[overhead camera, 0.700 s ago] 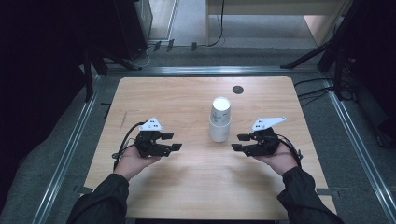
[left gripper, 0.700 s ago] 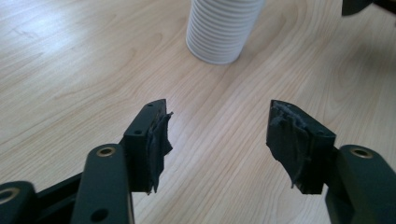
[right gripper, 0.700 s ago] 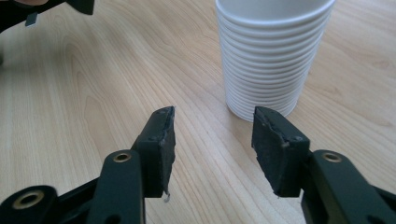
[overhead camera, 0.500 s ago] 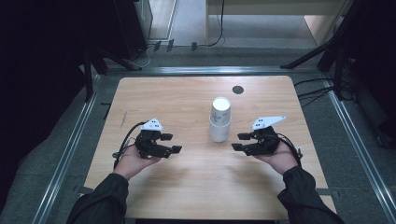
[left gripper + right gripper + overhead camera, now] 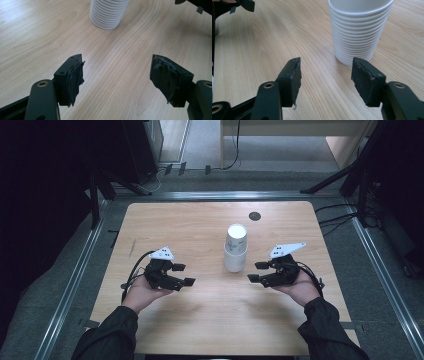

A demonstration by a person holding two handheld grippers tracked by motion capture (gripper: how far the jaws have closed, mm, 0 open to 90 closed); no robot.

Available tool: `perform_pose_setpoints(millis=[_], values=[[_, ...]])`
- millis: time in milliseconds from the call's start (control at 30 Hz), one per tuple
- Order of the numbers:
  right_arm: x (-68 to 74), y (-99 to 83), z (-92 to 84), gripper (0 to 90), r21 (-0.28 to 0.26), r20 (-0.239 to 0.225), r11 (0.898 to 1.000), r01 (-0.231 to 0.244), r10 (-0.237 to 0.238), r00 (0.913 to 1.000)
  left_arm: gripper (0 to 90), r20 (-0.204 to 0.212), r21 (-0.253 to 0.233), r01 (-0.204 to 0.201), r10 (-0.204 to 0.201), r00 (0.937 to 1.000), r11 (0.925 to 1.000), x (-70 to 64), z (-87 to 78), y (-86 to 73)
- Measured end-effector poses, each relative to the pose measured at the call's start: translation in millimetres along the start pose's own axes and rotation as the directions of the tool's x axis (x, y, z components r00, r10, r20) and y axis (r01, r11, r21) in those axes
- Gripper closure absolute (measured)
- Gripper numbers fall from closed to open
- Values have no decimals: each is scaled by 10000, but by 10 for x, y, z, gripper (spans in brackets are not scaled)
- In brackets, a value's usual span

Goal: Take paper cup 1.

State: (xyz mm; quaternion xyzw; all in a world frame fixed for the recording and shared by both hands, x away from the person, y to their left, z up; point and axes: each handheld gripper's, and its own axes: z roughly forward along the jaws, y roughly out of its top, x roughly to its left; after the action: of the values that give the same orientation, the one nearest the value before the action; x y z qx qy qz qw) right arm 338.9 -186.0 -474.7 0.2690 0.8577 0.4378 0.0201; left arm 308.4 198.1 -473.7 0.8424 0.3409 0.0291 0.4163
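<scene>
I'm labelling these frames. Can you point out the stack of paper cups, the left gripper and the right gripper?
stack of paper cups (image 5: 235, 251): high view, on its white side wall.
left gripper (image 5: 116, 75): left gripper view, midway between its fingertips.
right gripper (image 5: 325, 73): right gripper view, midway between its fingertips.

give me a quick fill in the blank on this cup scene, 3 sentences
1. The stack of white paper cups stands ____ on the wooden table.
2. In the high view the stack stands ____ the left gripper and the right gripper.
3. The jaws of both grippers are ____, with nothing held in them.

Missing words: upright; between; open
</scene>
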Motion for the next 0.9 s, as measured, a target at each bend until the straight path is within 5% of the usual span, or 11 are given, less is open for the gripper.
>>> perform_pose_setpoints(millis=[300,533,667,900], values=[[-12,11,-49,363,76,20,9998,171,-171,9999,269,177,-100,-203,205,9996,9997,-32,-12,-10],[-46,55,-91,356,187,12,9980,602,-602,9982,269,251,-165,-86,90,9996,9998,-54,-26,-26],[-122,115,-145,351,24,-403,9942,1078,-1076,9934,268,423,-97,-400,404,9983,9992,-76,-28,-34],[-174,289,-251,350,330,-142,9885,1475,-1471,9890,268,353,-37,-356,357,9987,9994,-76,-39,-32]])
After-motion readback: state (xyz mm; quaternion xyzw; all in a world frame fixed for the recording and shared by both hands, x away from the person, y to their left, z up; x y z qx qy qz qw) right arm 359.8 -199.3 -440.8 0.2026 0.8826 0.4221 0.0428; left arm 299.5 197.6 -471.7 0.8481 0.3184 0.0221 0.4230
